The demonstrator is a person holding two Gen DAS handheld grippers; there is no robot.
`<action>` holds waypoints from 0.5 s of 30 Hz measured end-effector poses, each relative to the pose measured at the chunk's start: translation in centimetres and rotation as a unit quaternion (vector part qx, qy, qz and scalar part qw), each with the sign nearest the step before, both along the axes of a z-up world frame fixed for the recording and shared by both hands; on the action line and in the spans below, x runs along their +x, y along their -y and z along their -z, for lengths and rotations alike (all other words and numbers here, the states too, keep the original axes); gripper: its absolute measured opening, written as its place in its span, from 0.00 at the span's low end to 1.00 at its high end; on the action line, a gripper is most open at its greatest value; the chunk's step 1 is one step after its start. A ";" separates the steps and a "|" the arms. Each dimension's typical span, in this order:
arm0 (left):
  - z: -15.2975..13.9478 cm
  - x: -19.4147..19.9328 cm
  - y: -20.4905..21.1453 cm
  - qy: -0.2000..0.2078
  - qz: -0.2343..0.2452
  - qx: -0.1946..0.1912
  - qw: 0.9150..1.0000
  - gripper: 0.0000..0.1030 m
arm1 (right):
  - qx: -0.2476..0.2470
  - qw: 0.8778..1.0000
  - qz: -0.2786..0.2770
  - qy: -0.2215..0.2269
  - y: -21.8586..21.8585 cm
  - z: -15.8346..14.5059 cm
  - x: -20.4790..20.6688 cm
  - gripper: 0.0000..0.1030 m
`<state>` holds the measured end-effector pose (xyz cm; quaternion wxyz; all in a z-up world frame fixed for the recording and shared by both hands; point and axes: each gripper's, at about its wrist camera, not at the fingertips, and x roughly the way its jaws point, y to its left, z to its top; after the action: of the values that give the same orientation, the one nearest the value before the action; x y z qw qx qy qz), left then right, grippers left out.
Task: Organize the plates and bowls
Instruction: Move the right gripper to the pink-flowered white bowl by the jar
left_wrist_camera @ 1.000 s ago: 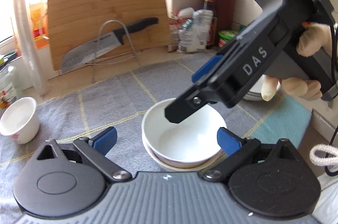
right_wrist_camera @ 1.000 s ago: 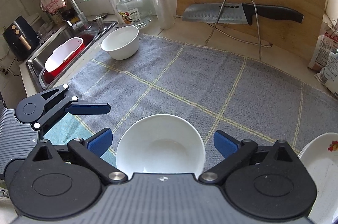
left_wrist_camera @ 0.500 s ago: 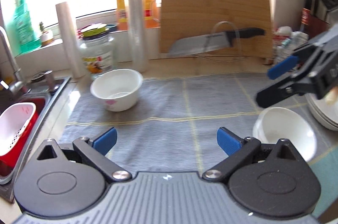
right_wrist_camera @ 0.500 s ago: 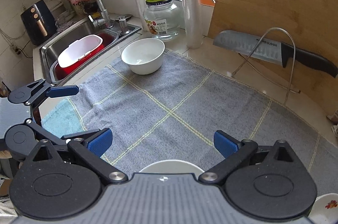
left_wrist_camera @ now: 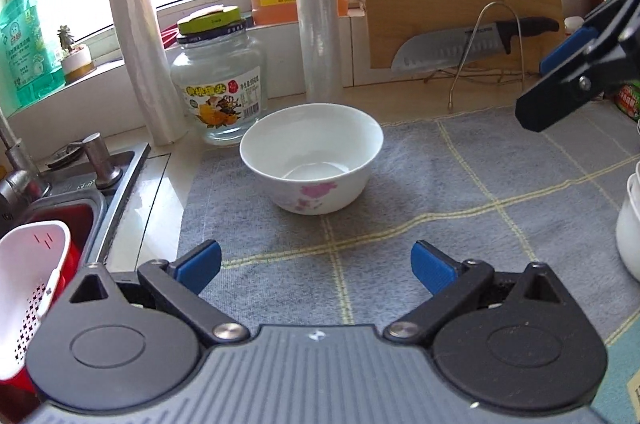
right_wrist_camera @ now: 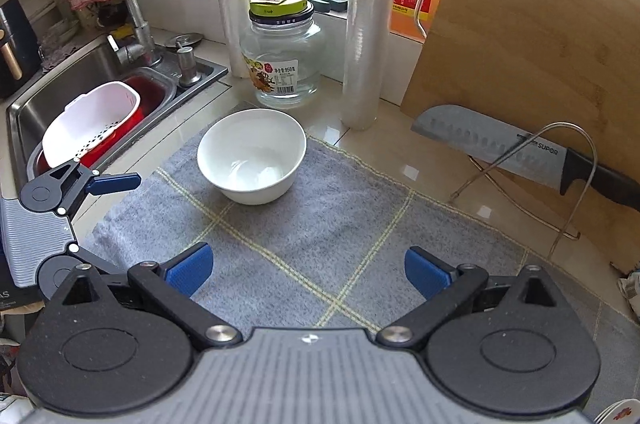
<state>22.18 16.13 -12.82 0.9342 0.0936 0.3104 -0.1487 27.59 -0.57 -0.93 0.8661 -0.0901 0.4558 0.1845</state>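
- A kitchen counter by a window is shown, with a grey checked towel (left_wrist_camera: 440, 183) spread over it next to the sink (right_wrist_camera: 48, 103).
- The white bowl (left_wrist_camera: 310, 157) with a pink flower print is sat upright and empty near the towel's far left corner, just in front of the glass jar (left_wrist_camera: 220, 83) and the two film rolls.
- A stack of white dishes (left_wrist_camera: 630, 220) can just be made out at the right edge of the left wrist view, well apart from that bowl.
- The left gripper (left_wrist_camera: 316, 264) is held wide open with nothing between the fingers, aimed pretty much at the bowl but not touching it.
- The right gripper (right_wrist_camera: 308, 270) is spread open and empty too, over bare towel, bowl ahead of it.
- Looks like the reach-for-the-last-bowl step: pads would need to be brought either side of the rim and closed, then the bowl carried over to the stack, presumably.
- The knife (right_wrist_camera: 520, 147) on its wire stand is best steered clear of.
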 end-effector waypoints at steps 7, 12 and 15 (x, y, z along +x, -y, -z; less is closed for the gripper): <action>1.6 2.5 -0.1 -0.010 0.026 -0.008 1.000 0.97 | 0.000 1.000 0.002 -0.026 -2.3 1.6 2.0 1.00; 2.7 3.7 -0.2 -0.030 0.032 -0.016 0.999 0.97 | 0.001 0.999 -0.002 -0.036 -3.5 2.4 3.7 1.00; 3.2 4.7 -0.1 -0.040 0.034 -0.019 0.998 0.98 | 0.008 0.999 -0.006 -0.044 -3.9 2.9 4.6 1.00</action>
<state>26.89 16.20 -16.01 0.9170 0.0808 0.3413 -0.1899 32.18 3.38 -3.82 0.8446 -0.0776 0.4919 0.1968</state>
